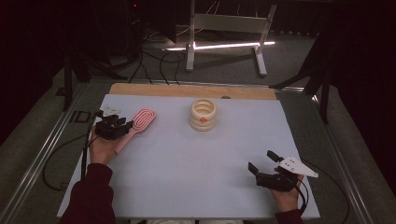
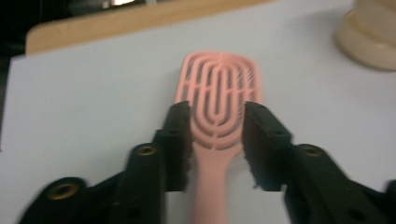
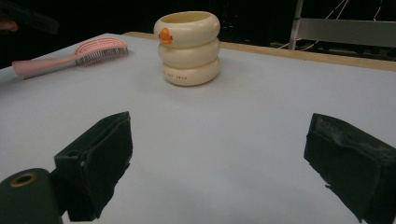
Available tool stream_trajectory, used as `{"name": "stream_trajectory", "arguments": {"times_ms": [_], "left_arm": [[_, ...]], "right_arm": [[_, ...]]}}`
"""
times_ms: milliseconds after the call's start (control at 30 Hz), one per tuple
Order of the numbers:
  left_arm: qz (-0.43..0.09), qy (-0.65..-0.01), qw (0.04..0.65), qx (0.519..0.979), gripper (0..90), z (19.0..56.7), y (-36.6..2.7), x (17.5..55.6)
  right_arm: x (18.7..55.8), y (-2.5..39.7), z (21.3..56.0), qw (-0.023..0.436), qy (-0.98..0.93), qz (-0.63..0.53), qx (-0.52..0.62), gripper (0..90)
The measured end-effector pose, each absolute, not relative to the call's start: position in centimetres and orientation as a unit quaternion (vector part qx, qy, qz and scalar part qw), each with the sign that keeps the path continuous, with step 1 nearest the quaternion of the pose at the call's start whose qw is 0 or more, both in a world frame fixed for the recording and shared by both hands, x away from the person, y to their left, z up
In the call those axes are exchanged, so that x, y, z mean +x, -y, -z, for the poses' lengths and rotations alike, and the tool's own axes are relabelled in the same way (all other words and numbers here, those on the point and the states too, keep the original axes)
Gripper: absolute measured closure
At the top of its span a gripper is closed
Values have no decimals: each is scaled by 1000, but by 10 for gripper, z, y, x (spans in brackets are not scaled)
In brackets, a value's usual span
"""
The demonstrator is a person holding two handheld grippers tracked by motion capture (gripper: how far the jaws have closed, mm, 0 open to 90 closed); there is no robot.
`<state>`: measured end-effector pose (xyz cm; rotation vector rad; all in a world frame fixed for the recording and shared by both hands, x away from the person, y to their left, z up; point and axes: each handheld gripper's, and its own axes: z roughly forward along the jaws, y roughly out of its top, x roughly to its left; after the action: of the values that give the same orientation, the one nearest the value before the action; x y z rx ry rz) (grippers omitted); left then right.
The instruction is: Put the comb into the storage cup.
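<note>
A pink hairbrush [image 1: 140,121] lies flat at the left of the pale mat, its handle pointing toward the front edge. My left gripper [image 1: 126,123] hovers over it. In the left gripper view the open jaws [image 2: 215,126] stand either side of the hairbrush [image 2: 219,88] where head meets handle, with a small gap on each side. A cream ringed cup [image 1: 203,114] with an orange mark stands upright at the back middle. My right gripper [image 1: 261,160] rests open near the front right, nothing between its jaws [image 3: 219,140]. Beyond those jaws I see the cup [image 3: 189,46] and the hairbrush [image 3: 79,53].
The pale mat [image 1: 196,163] covers a wooden table whose bare strip [image 1: 187,90] runs along the far edge. A metal stand [image 1: 224,28] and cables lie on the floor behind. Cables trail from both grippers off the table's sides.
</note>
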<state>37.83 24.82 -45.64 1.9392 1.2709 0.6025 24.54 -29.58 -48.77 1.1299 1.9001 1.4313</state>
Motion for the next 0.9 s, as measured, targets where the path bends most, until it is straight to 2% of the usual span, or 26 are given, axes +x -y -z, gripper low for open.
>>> {"name": "stream_trajectory", "arguments": {"times_ms": [133, 300, 533, 733, 800, 833, 900], "left_arm": [[-242, -474, 400, 746, 476, 446, -248, 359], [-252, -456, 428, 738, 415, 436, -249, 337], [-262, -445, 441, 734, 187, 432, -246, 309], [-267, -435, 461, 726, 137, 437, -245, 288], [-266, -432, 463, 727, 65, 439, -244, 285], [-266, -430, 465, 727, 65, 442, -243, 279], [-265, -424, 464, 731, 3, 443, -242, 276]], "right_arm": [[245, 296, 487, 252, -699, -526, 414, 77], [245, 295, 487, 252, -699, -525, 414, 77], [245, 295, 485, 253, -700, -528, 408, 77], [248, 297, 483, 254, -699, -531, 406, 77], [249, 298, 483, 251, -697, -535, 406, 77], [249, 299, 482, 248, -695, -539, 406, 77], [250, 299, 481, 249, -696, -540, 403, 77]]}}
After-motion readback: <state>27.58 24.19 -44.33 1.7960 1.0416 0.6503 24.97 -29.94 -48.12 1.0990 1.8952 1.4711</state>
